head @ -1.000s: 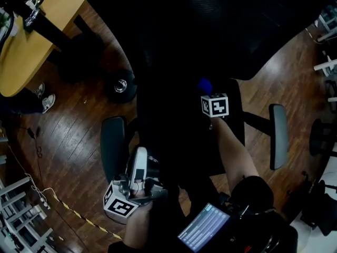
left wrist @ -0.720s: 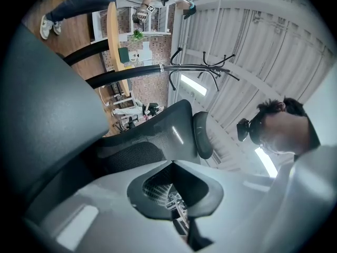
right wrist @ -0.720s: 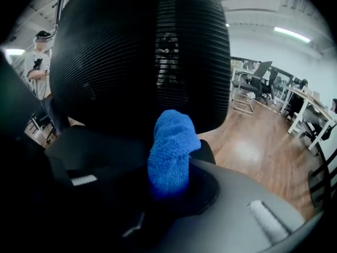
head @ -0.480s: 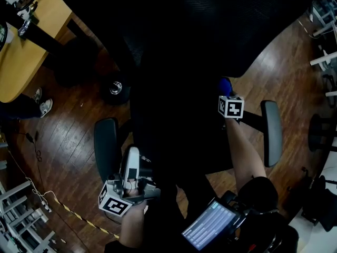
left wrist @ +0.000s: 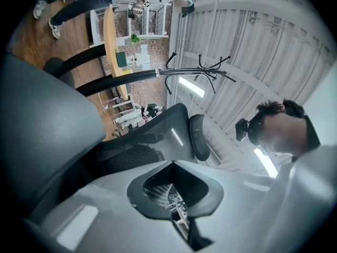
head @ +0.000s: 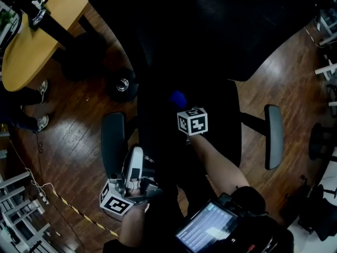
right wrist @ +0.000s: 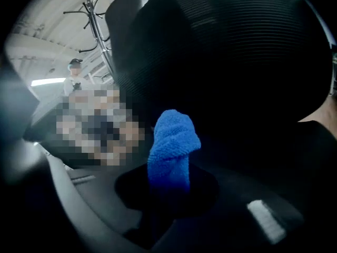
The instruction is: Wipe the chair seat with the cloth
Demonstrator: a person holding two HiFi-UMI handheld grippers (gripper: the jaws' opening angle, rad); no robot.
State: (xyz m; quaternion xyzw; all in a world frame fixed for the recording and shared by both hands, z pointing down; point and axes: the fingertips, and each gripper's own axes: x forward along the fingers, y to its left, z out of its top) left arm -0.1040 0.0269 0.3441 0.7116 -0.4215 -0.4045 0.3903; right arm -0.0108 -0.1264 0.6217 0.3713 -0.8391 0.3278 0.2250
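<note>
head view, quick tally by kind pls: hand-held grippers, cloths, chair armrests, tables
hand-held grippers: 2, the left hand-held gripper and the right hand-held gripper
blue cloth: 1
chair armrests: 2
wooden table: 1
total: 6

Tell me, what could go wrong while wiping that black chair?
Only a small wad of blue cloth sticks out of the right gripper, so its hard jaws might scrape the seat. The chair stands on casters on a smooth wood floor, so a firm push could roll it away.
</note>
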